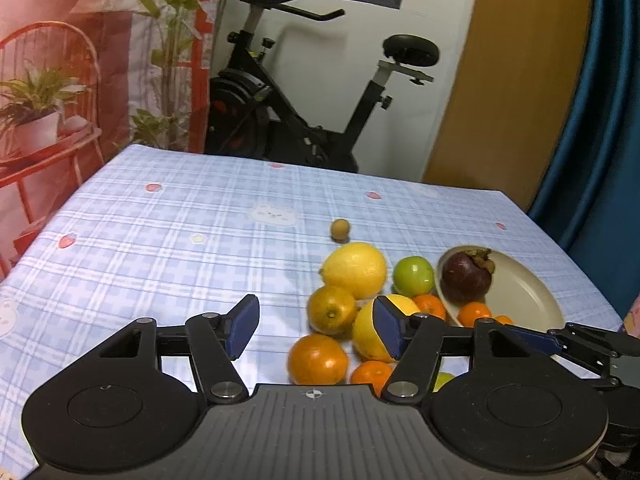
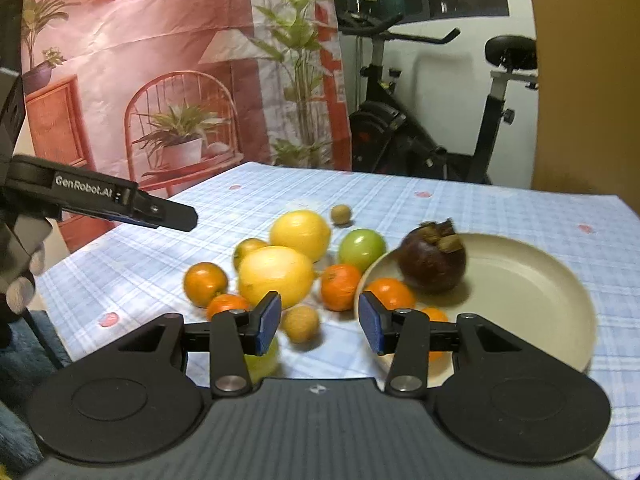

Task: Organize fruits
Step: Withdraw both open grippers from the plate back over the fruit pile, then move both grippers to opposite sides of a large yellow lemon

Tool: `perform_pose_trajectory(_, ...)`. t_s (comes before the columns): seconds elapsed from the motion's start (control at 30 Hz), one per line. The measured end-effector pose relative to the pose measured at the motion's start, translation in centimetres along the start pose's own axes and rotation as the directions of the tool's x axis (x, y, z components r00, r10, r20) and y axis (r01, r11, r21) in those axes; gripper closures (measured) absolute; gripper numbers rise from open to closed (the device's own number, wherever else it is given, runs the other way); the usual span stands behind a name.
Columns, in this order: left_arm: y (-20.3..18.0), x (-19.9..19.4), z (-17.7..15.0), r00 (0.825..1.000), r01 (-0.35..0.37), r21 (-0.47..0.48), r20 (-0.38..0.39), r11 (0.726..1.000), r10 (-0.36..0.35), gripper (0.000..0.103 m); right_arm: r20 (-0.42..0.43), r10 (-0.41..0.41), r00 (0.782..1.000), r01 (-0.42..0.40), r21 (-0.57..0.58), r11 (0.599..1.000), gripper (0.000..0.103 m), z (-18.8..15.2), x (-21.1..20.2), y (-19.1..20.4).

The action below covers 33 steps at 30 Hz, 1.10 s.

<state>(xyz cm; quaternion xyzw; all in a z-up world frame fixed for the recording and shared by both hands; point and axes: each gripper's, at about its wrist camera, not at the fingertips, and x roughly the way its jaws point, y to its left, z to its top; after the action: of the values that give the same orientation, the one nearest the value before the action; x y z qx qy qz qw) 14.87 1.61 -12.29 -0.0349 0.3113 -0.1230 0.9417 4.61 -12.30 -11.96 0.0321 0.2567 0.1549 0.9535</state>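
Note:
A cream plate (image 2: 532, 292) holds a dark purple mangosteen (image 2: 433, 258); both show in the left wrist view, plate (image 1: 524, 292), mangosteen (image 1: 466, 276). Beside the plate lie two lemons (image 2: 276, 276) (image 2: 300, 234), a green apple (image 2: 362, 249), several oranges (image 2: 205, 283) and two small brown fruits (image 2: 301, 323) (image 2: 341, 214). My right gripper (image 2: 319, 322) is open and empty, low over the small brown fruit near the plate's rim. My left gripper (image 1: 314, 326) is open and empty, above the oranges (image 1: 318, 359) and a lemon (image 1: 370, 334).
The table has a blue checked cloth (image 1: 168, 240). An exercise bike (image 1: 304, 112) stands behind the far edge, next to a red printed backdrop (image 2: 140, 80). The left gripper's finger (image 2: 120, 204) shows at the left of the right wrist view.

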Motion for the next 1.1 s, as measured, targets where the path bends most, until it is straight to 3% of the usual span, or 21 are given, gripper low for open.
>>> perform_pose_trajectory(0.33, 3.5, 0.6, -0.9, 0.998, -0.043, -0.134, -0.051, 0.990, 0.036, 0.038, -0.020, 0.040, 0.999, -0.041, -0.033, 0.999, 0.057, -0.6, 0.9, 1.1)
perform_pose_trajectory(0.8, 1.0, 0.7, -1.6, 0.999, -0.036, -0.027, -0.035, 0.999, 0.035, 0.039, 0.011, 0.036, 0.999, -0.036, -0.014, 0.999, 0.057, -0.7, 0.5, -0.1)
perform_pose_trajectory(0.97, 0.7, 0.7, -1.8, 0.999, -0.016, -0.015, -0.045, 1.000, 0.016, 0.051, 0.013, 0.037, 0.999, -0.037, -0.013, 0.999, 0.057, -0.8, 0.5, -0.1)
perform_pose_trajectory(1.1, 0.8, 0.8, -1.5, 0.999, 0.005, -0.023, -0.053, 1.000, -0.006, 0.051, 0.012, 0.039, 0.999, -0.038, -0.012, 0.999, 0.057, -0.7, 0.5, -0.1)
